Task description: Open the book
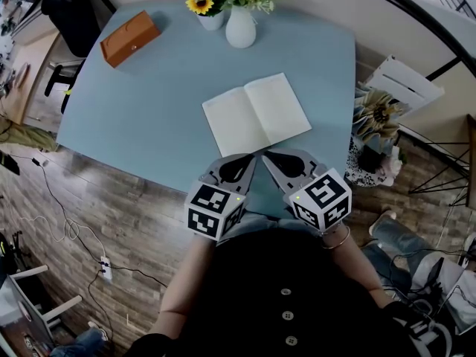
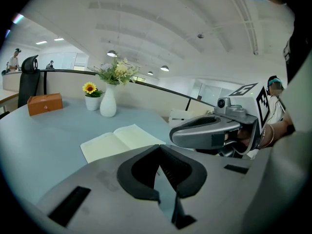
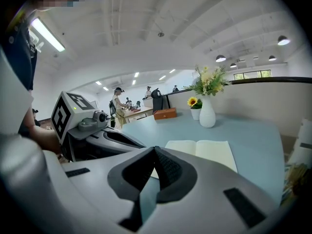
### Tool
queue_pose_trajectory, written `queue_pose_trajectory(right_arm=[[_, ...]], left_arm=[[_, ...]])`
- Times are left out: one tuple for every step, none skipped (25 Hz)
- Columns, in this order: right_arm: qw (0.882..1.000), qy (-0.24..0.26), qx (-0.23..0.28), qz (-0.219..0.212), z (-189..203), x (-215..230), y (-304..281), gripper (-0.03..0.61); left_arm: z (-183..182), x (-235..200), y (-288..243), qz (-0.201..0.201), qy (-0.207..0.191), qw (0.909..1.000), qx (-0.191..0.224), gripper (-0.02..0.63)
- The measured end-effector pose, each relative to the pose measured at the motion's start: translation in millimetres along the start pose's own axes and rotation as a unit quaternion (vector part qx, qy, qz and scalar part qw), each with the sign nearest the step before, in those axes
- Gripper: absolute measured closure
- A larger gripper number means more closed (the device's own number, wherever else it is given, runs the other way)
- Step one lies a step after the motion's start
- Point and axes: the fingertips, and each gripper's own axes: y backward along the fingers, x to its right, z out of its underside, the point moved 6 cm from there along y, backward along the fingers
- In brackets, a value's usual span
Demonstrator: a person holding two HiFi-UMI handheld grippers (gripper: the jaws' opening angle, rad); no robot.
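cream book (image 1: pixel 256 114), pale blue table (image 1: pixel 149 103)

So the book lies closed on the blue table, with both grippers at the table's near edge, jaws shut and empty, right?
Not closed: the head view shows the book lying open, blank pages up, on the blue table. The rest holds: the left gripper and right gripper are at the near edge, jaws shut and empty.

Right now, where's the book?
Head view: the book lies open on the blue table, right of centre, ahead of the left gripper and right gripper, with the white vase beyond.
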Motion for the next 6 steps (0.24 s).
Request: queue_pose_trajectory(right_arm=[[1.0,0.0,-0.001,0.0,0.1,0.1,-0.5,0.577],[1.0,0.0,-0.001,-0.001,0.1,0.0,-0.9,0.577],[1.0,0.0,-0.001,-0.001,0.2,-0.2,-1.2,0.577],[1.0,0.0,-0.001,-0.002,0.3,-0.4,-1.2,0.578],[1.0,-0.001,-0.001,-0.002,0.4,-0.5,-1.1,0.578],[1.0,-0.001,-0.001,-0.002,0.7,-0.6,-0.9,0.577]], left_arm=[[-0.1,-0.4,0.1,0.0,0.0,1.0,0.0,0.601],[0.0,-0.7,0.2,-0.001,0.0,1.0,0.0,0.601],[0.2,-0.7,0.3,-0.001,0.0,1.0,0.0,0.601],[0.4,-0.5,0.3,-0.001,0.0,1.0,-0.001,0.601],[0.6,-0.3,0.4,-0.001,0.0,1.0,-0.001,0.601],[0.9,0.0,0.4,-0.001,0.0,1.0,-0.001,0.601]])
